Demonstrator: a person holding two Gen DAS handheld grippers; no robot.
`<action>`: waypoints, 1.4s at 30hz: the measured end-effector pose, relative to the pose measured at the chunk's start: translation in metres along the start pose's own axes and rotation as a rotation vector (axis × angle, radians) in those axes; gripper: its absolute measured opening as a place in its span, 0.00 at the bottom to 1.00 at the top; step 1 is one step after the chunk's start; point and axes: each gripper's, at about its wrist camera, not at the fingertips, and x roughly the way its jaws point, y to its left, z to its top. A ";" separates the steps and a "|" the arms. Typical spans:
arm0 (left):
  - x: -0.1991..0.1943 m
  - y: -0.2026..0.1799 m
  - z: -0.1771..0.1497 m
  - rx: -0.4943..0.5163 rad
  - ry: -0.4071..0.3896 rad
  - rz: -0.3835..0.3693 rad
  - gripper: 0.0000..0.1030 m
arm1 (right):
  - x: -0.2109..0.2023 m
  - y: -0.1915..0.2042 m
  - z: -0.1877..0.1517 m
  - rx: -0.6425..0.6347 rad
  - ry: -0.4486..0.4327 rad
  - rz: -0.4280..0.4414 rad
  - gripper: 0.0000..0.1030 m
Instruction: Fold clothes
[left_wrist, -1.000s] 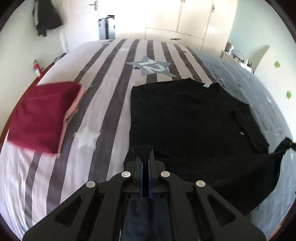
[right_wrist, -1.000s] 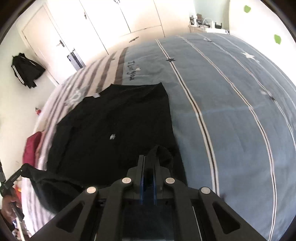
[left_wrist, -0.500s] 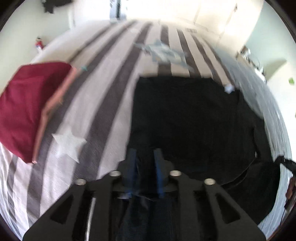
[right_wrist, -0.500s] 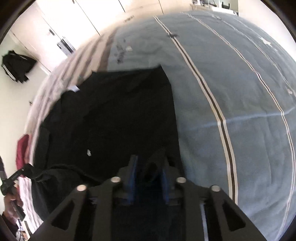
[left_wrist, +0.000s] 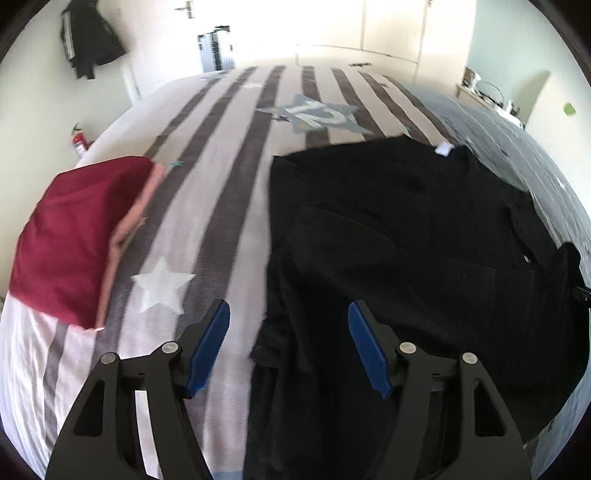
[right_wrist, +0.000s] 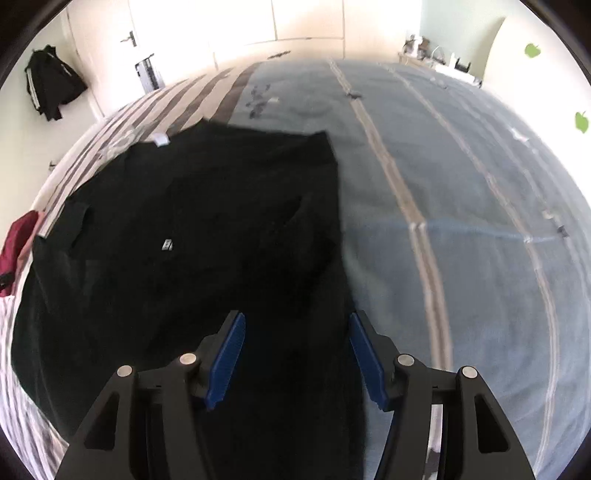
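Observation:
A black long-sleeved top (left_wrist: 399, 229) lies spread on the bed, its near edge folded back over its body. My left gripper (left_wrist: 288, 314) hangs over the top's near left corner with its jaws opening; the cloth lies loose between the blue pads, which do not press on it. In the right wrist view the same black top (right_wrist: 192, 236) fills the left half. My right gripper (right_wrist: 295, 321) stands over its near right edge, jaws opening too, the fabric lying free between them.
A folded dark red garment (left_wrist: 77, 232) on a pink one sits at the left of the striped bedcover (left_wrist: 221, 155). The blue part of the bedcover (right_wrist: 461, 221) stretches to the right. A black jacket (left_wrist: 88, 40) hangs on the far wall beside cupboards.
Both grippers were shut on the black top's near edge a second ago; both have opened and sunk toward the bed, and the cloth has dropped out of the pads.

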 end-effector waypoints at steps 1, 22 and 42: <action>0.008 -0.003 0.002 0.017 0.014 0.016 0.55 | 0.006 0.000 0.001 -0.004 0.004 -0.008 0.53; 0.045 0.035 0.032 -0.123 0.006 0.073 0.29 | 0.043 -0.063 0.065 0.139 -0.071 -0.076 0.48; 0.000 0.028 0.010 -0.086 -0.103 -0.008 0.30 | -0.006 -0.070 0.023 0.161 -0.082 -0.033 0.48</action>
